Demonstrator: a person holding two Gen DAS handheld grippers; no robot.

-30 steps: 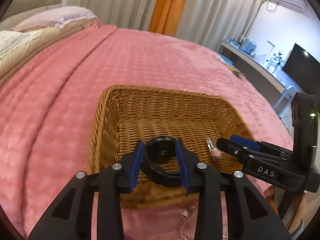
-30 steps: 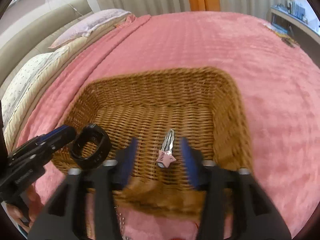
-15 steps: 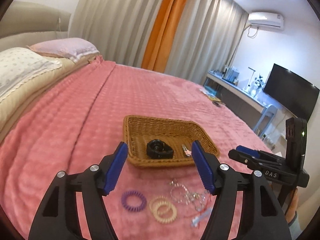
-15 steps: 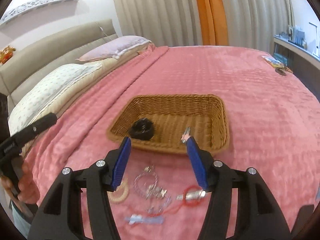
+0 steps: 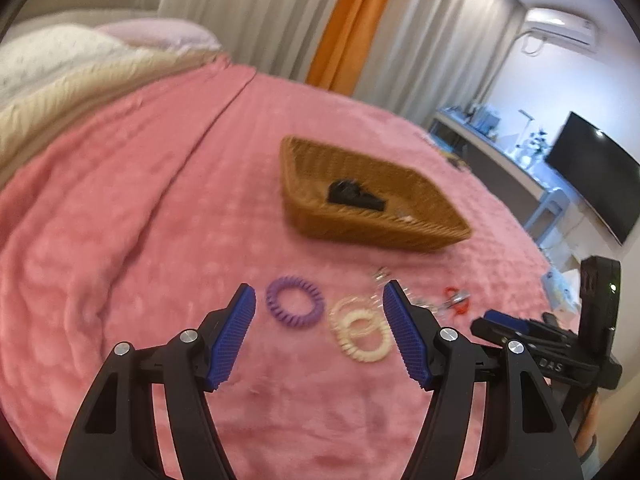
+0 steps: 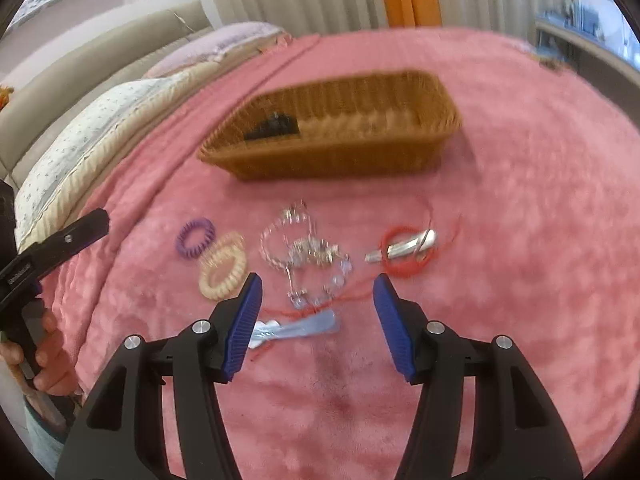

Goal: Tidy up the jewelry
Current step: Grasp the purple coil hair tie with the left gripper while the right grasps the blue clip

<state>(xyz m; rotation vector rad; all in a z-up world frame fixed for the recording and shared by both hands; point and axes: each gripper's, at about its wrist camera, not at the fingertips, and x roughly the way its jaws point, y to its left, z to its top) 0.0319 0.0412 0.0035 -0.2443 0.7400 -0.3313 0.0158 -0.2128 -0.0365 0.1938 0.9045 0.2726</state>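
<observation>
A wicker basket (image 5: 420,236) (image 6: 328,160) sits on the pink bedspread and holds a black watch (image 5: 354,196) (image 6: 274,127). In front of it lie a purple coil hair tie (image 5: 293,302) (image 6: 195,239), two cream coil hair ties (image 5: 360,330) (image 6: 223,266), a tangle of silver chains (image 6: 306,254), a red cord with a silver clip (image 6: 408,249) and a pale blue clip (image 6: 300,327). My left gripper (image 5: 318,332) is open and empty, above the hair ties. My right gripper (image 6: 318,320) is open and empty, over the chains and blue clip.
Pillows (image 6: 92,128) and a headboard lie to the left. Curtains (image 5: 344,24) hang behind the bed. A desk and a television (image 5: 592,172) stand at the right. The other gripper shows at each view's edge (image 5: 552,356) (image 6: 48,248).
The left gripper let go of the black watch, which now lies in the basket. Both grippers have pulled back from the basket and hang open over the loose items in front of it.
</observation>
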